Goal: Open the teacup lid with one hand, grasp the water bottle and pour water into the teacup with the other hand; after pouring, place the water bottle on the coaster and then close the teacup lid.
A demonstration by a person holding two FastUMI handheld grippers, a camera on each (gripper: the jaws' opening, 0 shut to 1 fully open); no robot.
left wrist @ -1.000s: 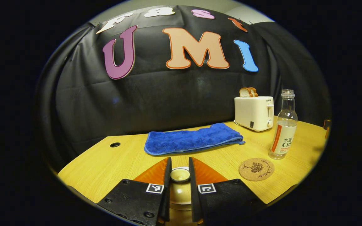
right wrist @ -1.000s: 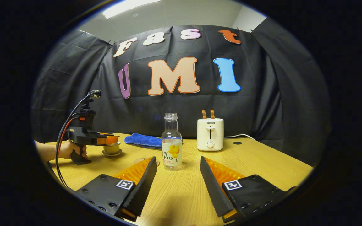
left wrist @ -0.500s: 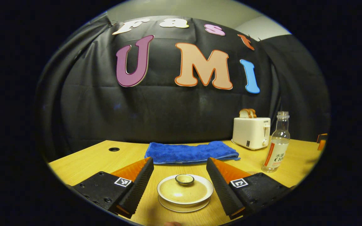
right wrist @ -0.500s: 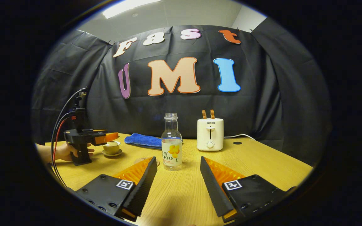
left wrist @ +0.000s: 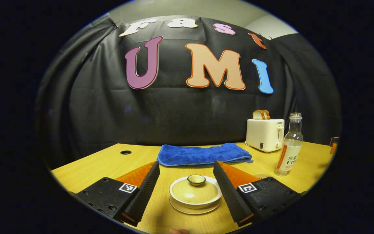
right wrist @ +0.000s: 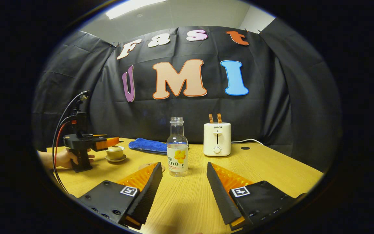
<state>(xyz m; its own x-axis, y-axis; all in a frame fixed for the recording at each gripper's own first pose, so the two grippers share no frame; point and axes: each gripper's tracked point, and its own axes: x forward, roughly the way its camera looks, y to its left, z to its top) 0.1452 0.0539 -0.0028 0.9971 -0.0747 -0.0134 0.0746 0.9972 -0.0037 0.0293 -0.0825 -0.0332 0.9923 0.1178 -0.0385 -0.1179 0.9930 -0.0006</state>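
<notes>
Pale yellow wood-grain laminate covers the bench (left wrist: 109,162), which has a round cable hole near its far left corner in the left gripper view. On it, toward the near edge, stands the cream glazed ceramic teacup (left wrist: 195,200) on a shallow saucer, its domed lid (left wrist: 195,191) seated on top with a small round knob at the centre. The left tool (left wrist: 186,182) has its two ribbed, wedge-shaped fingers spread wide, one on either side of the cup and apart from it, holding nothing. Behind the cup a plush blue towel (left wrist: 205,154) lies folded in a long strip. Toward the far right edge sit a boxy cream toaster (left wrist: 265,135) with two bread slices standing in its slots, and beside it the clear glass water bottle (left wrist: 289,144), upright, uncapped, with a paper label. A sliver of what seems to be the round cork coaster (left wrist: 262,176) peeks out just past the left tool's finger, in front of the bottle.

In the right gripper view the right tool (right wrist: 184,182) is likewise wide open and empty, low over the bench, with the bottle (right wrist: 177,148) standing ahead between its fingers but clear of them. Off to the left a hand (right wrist: 64,158) grips the left tool's handle beside the teacup (right wrist: 115,152).
</notes>
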